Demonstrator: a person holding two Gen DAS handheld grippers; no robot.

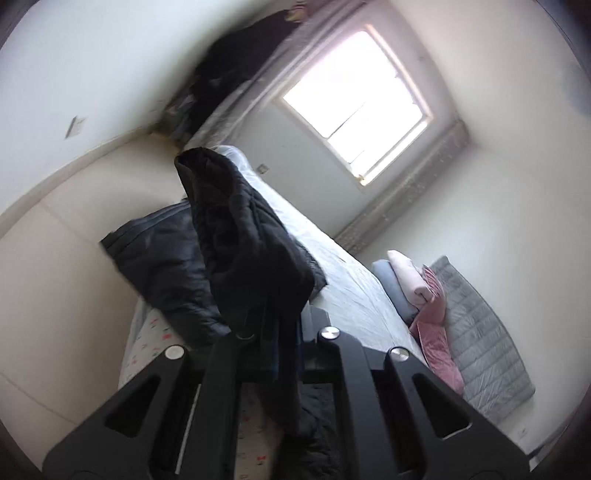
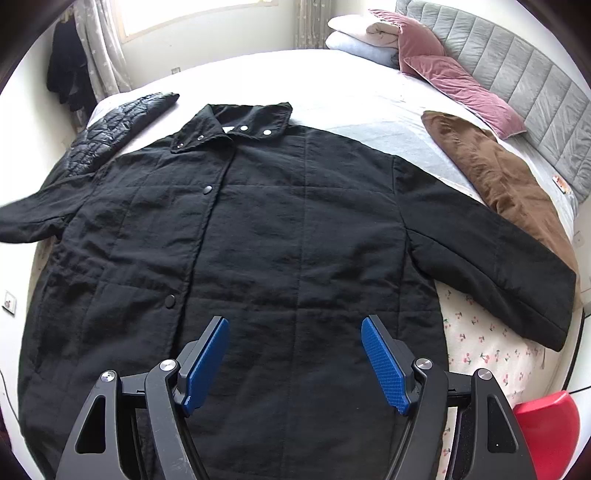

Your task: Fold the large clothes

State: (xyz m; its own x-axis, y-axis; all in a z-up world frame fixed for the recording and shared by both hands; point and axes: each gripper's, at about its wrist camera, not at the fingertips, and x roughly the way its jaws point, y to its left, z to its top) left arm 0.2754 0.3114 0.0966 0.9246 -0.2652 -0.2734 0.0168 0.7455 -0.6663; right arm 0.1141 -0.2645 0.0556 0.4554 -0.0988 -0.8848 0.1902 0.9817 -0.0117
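A large black quilted coat (image 2: 266,236) lies front up on the bed (image 2: 354,85), collar toward the window, its right sleeve (image 2: 498,258) spread out toward the bed's edge. My right gripper (image 2: 295,358) is open with blue pads (image 2: 384,362), hovering over the coat's lower front. My left gripper (image 1: 273,332) is shut on the black coat's left sleeve (image 1: 243,236) and holds it lifted above the bed; its fingertips are hidden by the fabric.
A shiny black puffer jacket (image 2: 122,122) lies at the far left of the bed, also in the left wrist view (image 1: 162,266). A brown garment (image 2: 498,173), pink pillows (image 2: 443,70) and folded bedding (image 2: 362,33) lie by the grey headboard (image 2: 517,62). A red object (image 2: 546,428) is at the lower right. The window (image 1: 358,99) is beyond.
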